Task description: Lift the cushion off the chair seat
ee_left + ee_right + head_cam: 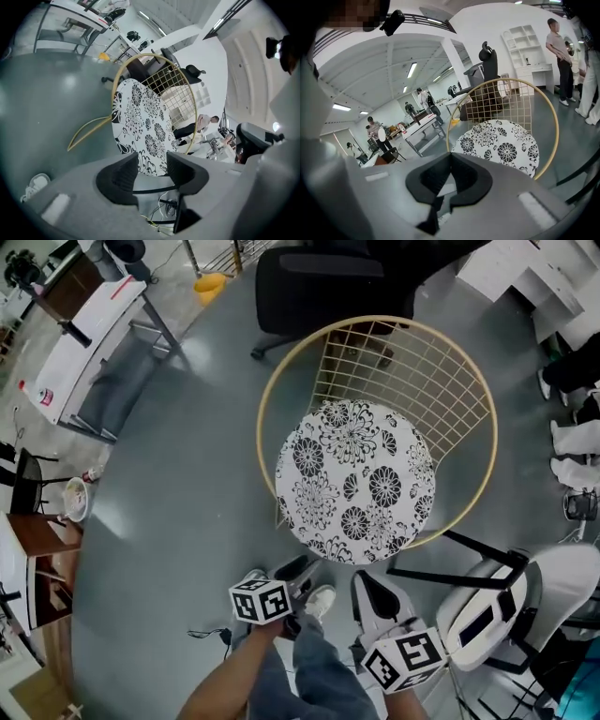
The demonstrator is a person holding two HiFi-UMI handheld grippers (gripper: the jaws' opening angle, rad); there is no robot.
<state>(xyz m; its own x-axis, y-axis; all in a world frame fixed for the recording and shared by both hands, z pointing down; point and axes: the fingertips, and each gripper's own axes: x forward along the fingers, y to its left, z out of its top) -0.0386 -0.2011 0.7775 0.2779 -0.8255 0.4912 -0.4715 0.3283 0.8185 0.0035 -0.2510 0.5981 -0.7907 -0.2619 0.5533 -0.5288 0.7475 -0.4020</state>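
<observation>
Cushion [354, 482], black-and-white floral, lies flat on the wire chair's [412, 362] seat. Left gripper [298, 573] hovers near its 7 o'clock edge, jaws apart and empty. Right gripper [373, 594] is near 6 o'clock, jaws closed together on nothing.

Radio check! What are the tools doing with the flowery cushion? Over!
Left tool open, empty. Right tool shut, empty. Cushion flat on chair, untouched. Nothing seen in the way.
</observation>
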